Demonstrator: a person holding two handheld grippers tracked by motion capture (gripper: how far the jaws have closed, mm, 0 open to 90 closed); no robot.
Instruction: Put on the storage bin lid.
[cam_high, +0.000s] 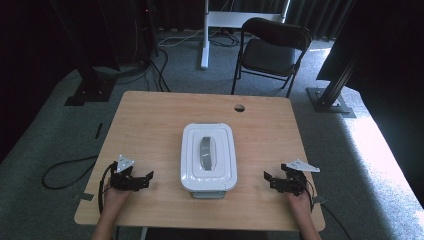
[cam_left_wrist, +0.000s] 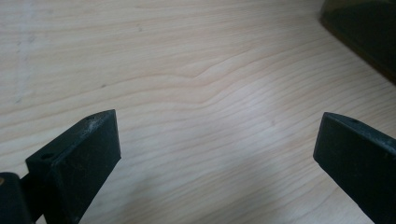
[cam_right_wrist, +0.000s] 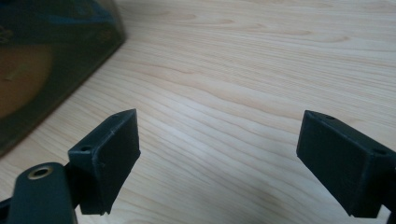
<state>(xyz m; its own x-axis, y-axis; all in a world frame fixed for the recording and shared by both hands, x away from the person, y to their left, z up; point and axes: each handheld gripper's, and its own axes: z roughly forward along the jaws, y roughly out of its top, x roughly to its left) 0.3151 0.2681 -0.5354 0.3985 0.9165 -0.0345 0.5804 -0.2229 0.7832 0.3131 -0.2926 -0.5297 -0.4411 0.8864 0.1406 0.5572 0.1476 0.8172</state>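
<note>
- I read this as the starting step: nothing is held, and the white lidded box (cam_high: 208, 157) sits in the middle of the bench (cam_high: 150, 125), its short front edge toward me, with a grey handle (cam_high: 206, 152) lying along the top of the lid.
- My left hand-held gripper (cam_high: 148, 176) rests on the bench near the front edge, well to the left of the box, pointing at it. In the left gripper view its jaws stand wide apart with only bare wood between them.
- My right hand-held gripper (cam_high: 267, 176) mirrors it on the right side, also resting low and aimed at the box. Its jaws are wide apart too and hold nothing; in the right gripper view the box's dark side wall (cam_right_wrist: 46, 60) shows at the upper left.
- Next move, as I judge it: bring both hand-held grippers inward to the box, one to steady the body and one to the handle or the front latch (cam_high: 207, 194). I cannot tell from here how the lid is fastened.
- Nothing lies between either hand-held gripper and the box.
- Around the scene: a cable hole (cam_high: 239, 107) near the far edge, a black folding chair (cam_high: 272, 50) beyond the bench, and loose cables on the carpet (cam_high: 65, 172). None of it is in my way.
</note>
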